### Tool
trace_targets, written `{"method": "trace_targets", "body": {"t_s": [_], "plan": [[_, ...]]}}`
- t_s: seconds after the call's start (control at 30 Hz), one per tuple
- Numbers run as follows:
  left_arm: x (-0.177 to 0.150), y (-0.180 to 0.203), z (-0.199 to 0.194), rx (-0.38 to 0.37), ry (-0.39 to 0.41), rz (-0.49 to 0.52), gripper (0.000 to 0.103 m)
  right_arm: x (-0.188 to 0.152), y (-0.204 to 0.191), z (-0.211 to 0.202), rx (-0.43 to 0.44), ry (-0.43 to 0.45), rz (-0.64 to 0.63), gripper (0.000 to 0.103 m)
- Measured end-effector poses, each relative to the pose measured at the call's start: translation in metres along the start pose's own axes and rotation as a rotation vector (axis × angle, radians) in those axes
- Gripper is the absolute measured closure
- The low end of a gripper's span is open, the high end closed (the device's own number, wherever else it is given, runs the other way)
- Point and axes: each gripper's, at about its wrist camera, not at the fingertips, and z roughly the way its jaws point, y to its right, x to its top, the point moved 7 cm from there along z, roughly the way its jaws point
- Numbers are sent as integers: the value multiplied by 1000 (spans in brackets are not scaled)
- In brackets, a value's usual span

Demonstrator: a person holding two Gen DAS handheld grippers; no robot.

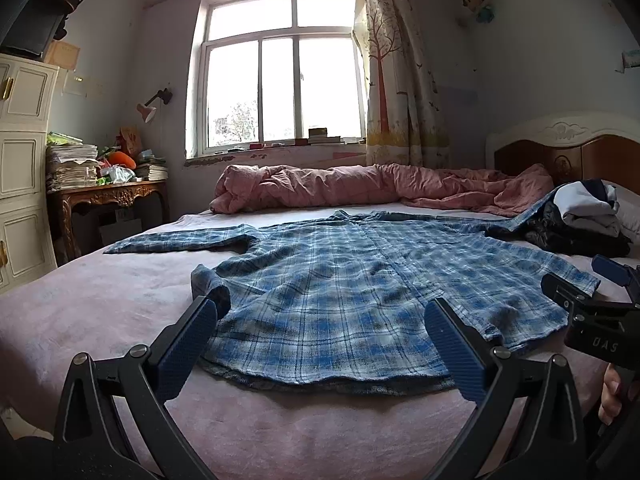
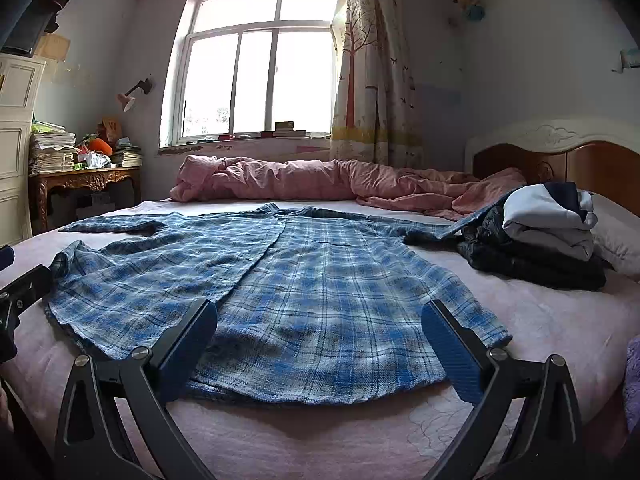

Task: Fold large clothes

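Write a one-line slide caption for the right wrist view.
Open right gripper poised over the hem of a blue plaid flannel shirt spread flat on a pink-sheeted bed.

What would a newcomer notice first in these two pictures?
First the blue plaid shirt, spread flat and buttoned on the pink bed, hem toward the cameras. Both grippers, left and right, hover open near that hem, holding nothing. Behind the shirt lies a rumpled pink quilt under the bright window; folded clothes are stacked near the headboard.

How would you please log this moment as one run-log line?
stage: pre-fold | plaid shirt: flat on bed | left gripper: open | right gripper: open
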Motion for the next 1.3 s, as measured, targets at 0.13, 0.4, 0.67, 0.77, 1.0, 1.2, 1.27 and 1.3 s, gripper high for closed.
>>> {"method": "trace_targets", "body": {"t_s": [0.13, 0.4, 0.67, 0.77, 1.0, 1.2, 1.27, 1.3], "plan": [[-1, 0, -1, -4, -3, 4, 0, 0, -1, -1, -3, 1, -4, 0], [-1, -3, -2, -3, 7, -8, 0, -1, -4, -2, 4, -4, -9, 0], [-1, -4, 1, -6, -5, -26, 0, -1, -4, -1, 11, -5, 2, 0], [-2, -5, 1, 2, -5, -27, 0, -1, -3, -2, 16, -10, 7, 0], [-1, 0, 0, -21, 10, -16, 0, 0, 4, -2, 7, -1, 24, 0], [2, 5, -4, -49, 45, -5, 0, 2, 7, -4, -3, 5, 30, 0], [3, 6, -6, -33, 60, 9, 0, 3, 8, -4, 2, 4, 32, 0], [3, 7, -6, -27, 64, 13, 0, 3, 9, -4, 10, 0, 33, 0]]}}
